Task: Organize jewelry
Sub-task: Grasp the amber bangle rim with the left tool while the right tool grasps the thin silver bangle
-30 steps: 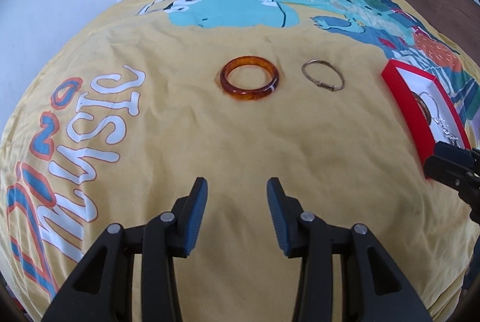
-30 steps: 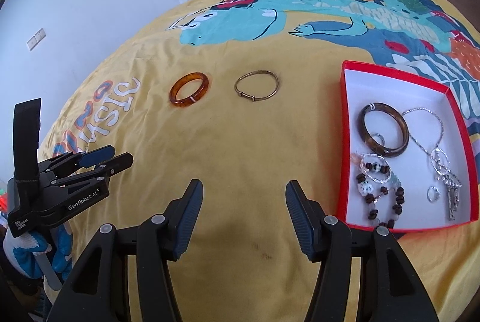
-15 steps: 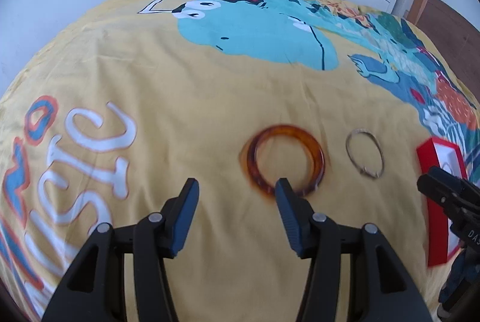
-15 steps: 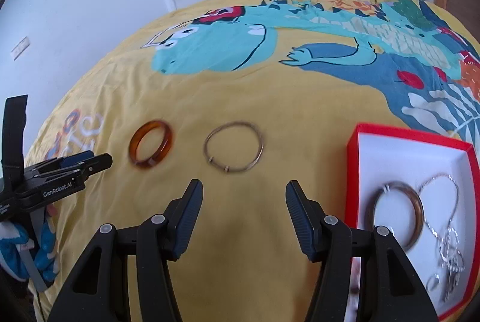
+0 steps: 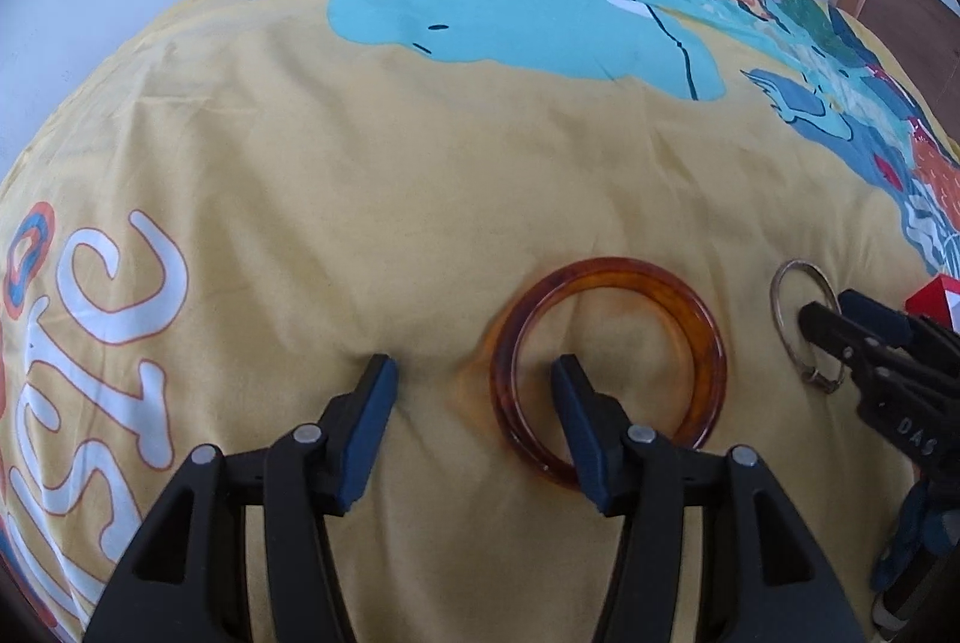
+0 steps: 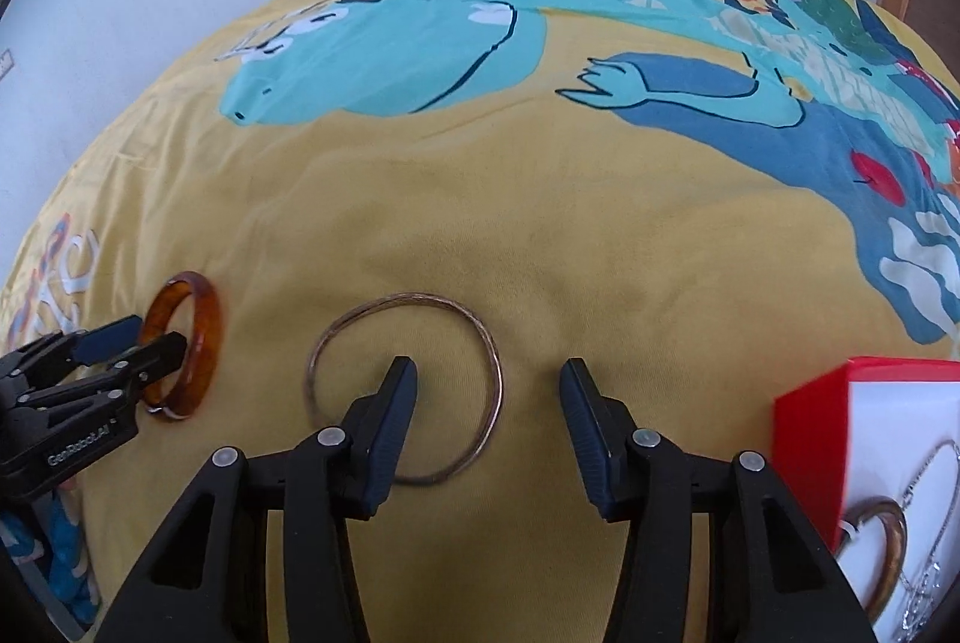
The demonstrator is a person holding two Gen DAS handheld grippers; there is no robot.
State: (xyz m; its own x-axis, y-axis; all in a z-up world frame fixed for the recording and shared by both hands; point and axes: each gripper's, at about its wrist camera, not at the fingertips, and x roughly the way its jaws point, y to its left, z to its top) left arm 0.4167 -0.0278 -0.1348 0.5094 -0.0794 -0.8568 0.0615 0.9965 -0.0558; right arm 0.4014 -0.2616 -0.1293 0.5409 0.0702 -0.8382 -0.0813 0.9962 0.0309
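Amber bangle (image 5: 609, 364) and thin metal bangle (image 6: 403, 386), each straddled by open fingers, ungripped.

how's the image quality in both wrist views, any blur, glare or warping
Left wrist view: sharp, soft daylight, no glare; fisheye bulges the bedspread, and the amber bangle casts an orange tint on it. Right wrist view: equally warped, black corners, thin metal bangle crisp, red box cut off at the edge.

Both grippers are black plastic with dark blue ribbed fingers (image 5: 369, 427), silver screws (image 6: 645, 438) at the pivots, and white lettering on the side.
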